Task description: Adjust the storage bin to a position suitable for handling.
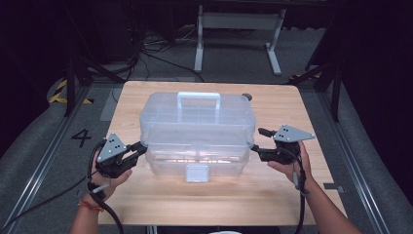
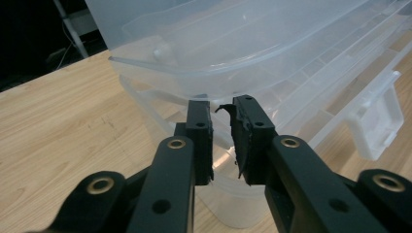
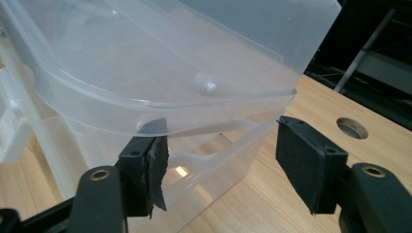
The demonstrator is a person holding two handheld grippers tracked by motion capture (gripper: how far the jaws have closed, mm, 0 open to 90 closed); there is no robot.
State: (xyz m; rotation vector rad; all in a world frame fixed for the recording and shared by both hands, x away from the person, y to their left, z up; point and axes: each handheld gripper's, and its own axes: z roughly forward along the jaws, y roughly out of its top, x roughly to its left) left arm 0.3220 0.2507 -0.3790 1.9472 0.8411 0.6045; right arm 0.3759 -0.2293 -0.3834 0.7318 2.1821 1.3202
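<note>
While hand-held grippers (image 1: pixel 141 146) (image 1: pixel 257 144) flank box (image 1: pixel 197 122) edges.

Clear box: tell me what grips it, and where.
Nothing is held. The left gripper has its jaws slightly apart at the clear box end rim; the right gripper stands wide open, not pressing, at the other end.

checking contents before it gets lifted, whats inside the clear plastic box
Through the clear plastic box only empty-looking divided compartments show in its lower tray, and nothing loose in the top section. The frosted walls blur the far corners, so small items there cannot be ruled out.
</note>
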